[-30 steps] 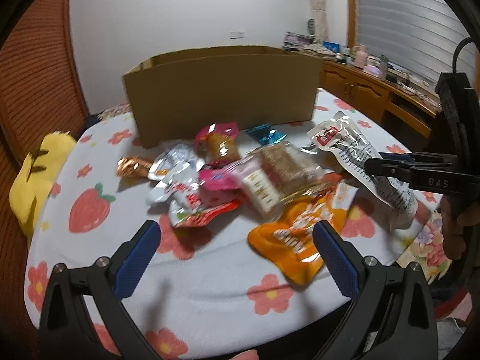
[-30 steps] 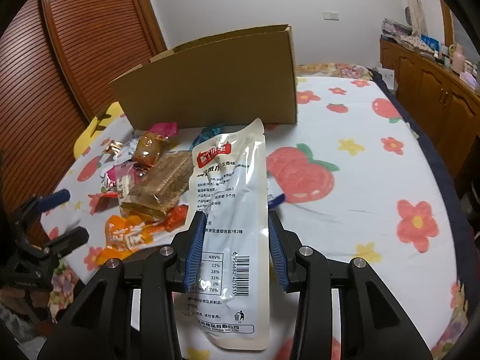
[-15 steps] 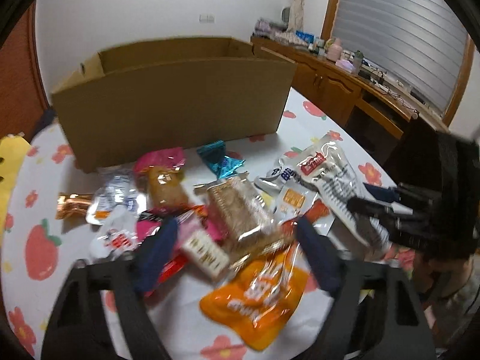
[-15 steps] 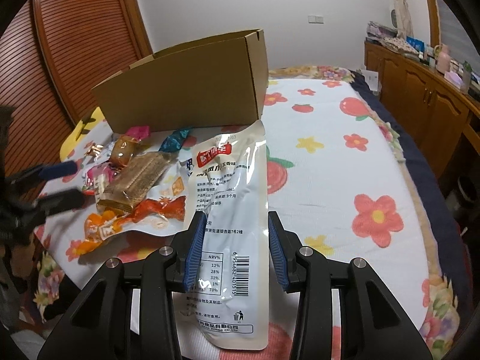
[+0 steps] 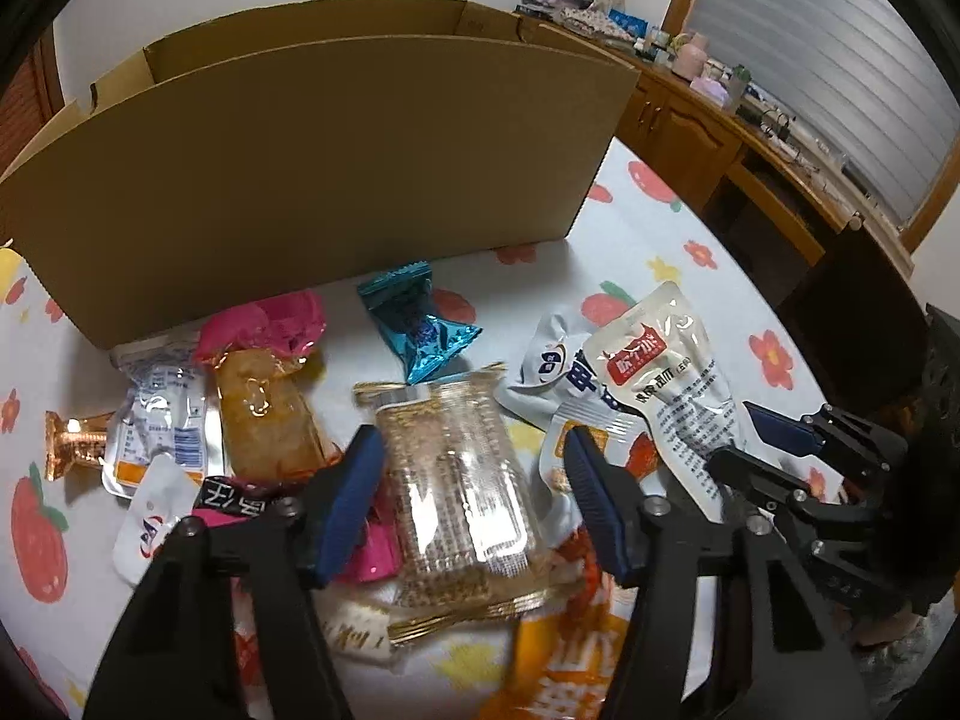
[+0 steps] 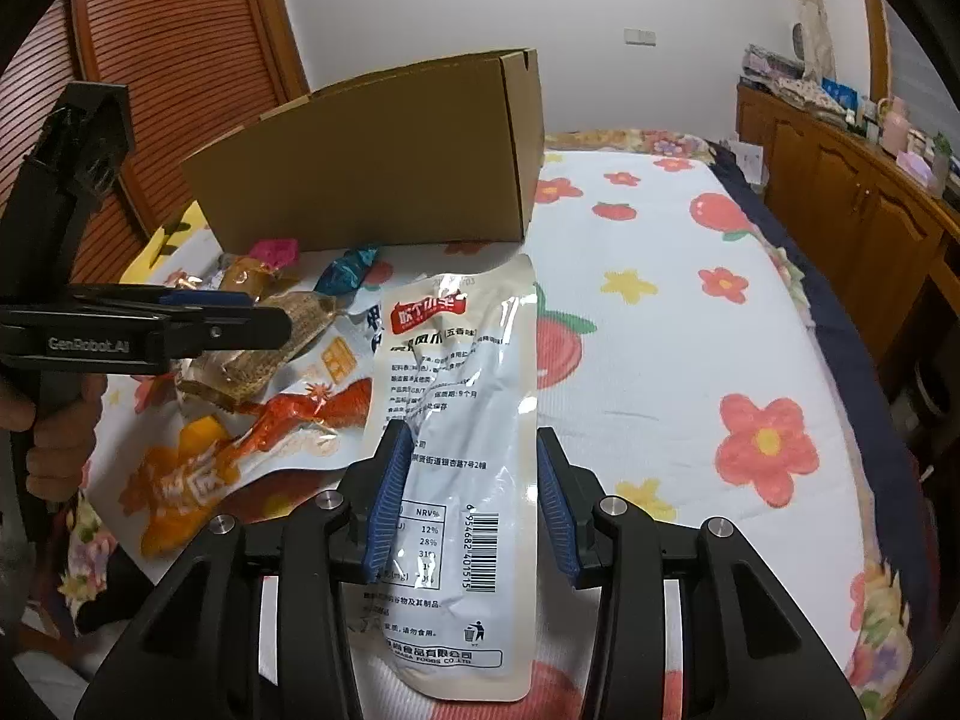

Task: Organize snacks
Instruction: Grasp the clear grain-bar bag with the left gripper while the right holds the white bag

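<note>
Snacks (image 5: 384, 456) are lying in a pile on the flowery cloth (image 6: 690, 360), just near the cardboard box (image 5: 312, 168). Left gripper (image 5: 474, 486) is closing its jaws around the clear wafer pack (image 5: 456, 492), not pinching yet. Right gripper (image 6: 468, 498) is squeezing the white pouch (image 6: 456, 396). Next, I think, each snack needs lifting over the box wall. Inside the box is hidden.

**Snacks heaped before the carton**

A clear-wrapped wafer bar (image 5: 456, 492) lies flat amid a teal candy (image 5: 414, 324), a pink-topped amber pack (image 5: 264, 396) and an orange pouch (image 5: 564, 666). A white pouch (image 6: 456, 420) lies alongside, near the open cardboard box (image 5: 312, 168).
</note>
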{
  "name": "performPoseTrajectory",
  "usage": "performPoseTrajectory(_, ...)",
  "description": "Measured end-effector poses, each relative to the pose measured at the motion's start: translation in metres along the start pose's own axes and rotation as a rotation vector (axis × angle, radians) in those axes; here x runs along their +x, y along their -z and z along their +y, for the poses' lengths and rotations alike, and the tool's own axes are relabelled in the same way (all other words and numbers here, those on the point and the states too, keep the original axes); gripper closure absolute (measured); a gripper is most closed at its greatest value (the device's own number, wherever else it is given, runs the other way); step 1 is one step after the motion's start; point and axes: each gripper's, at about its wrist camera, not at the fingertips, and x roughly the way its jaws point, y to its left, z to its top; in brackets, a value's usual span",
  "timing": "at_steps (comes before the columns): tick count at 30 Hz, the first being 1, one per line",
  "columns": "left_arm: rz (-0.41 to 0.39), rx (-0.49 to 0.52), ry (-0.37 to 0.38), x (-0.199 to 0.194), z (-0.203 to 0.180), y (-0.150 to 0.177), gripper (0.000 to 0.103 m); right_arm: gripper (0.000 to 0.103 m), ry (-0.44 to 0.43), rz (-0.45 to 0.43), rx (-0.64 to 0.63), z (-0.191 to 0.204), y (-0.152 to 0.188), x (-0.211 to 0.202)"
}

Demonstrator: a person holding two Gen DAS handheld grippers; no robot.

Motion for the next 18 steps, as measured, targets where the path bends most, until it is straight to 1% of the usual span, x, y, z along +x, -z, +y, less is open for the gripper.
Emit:
performPoseTrajectory(3,0.019,-0.002,-0.016,0.008,0.004,0.000,0.051,0.059,-0.021,0.016,0.011,-0.003,-0.002,0.005)
performPoseTrajectory(7,0.032,-0.006,-0.005,0.016,0.011,0.003,0.053,0.059,-0.035,0.030,0.009,-0.006,-0.006,0.011)
performPoseTrajectory(11,0.021,-0.002,0.002,0.016,0.014,0.004,0.056,0.058,-0.104,0.054,0.046,-0.014,-0.009,0.017)
performPoseTrajectory(14,0.010,-0.007,0.010,0.016,0.016,0.005,0.057,0.057,-0.121,0.059,0.066,-0.017,-0.012,0.018)
performPoseTrajectory(15,0.006,-0.009,0.012,0.015,0.017,0.005,0.057,0.055,-0.124,0.061,0.071,-0.017,-0.013,0.018)
performPoseTrajectory(16,0.004,-0.009,0.012,0.015,0.017,0.005,0.057,0.048,-0.133,0.064,0.077,-0.017,-0.014,0.019)
performPoseTrajectory(17,0.002,-0.007,0.011,0.015,0.017,0.005,0.057,0.045,-0.147,0.068,0.079,-0.017,-0.015,0.019)
performPoseTrajectory(18,0.000,-0.003,0.009,0.015,0.017,0.005,0.058,0.038,-0.154,0.072,0.074,-0.015,-0.016,0.020)
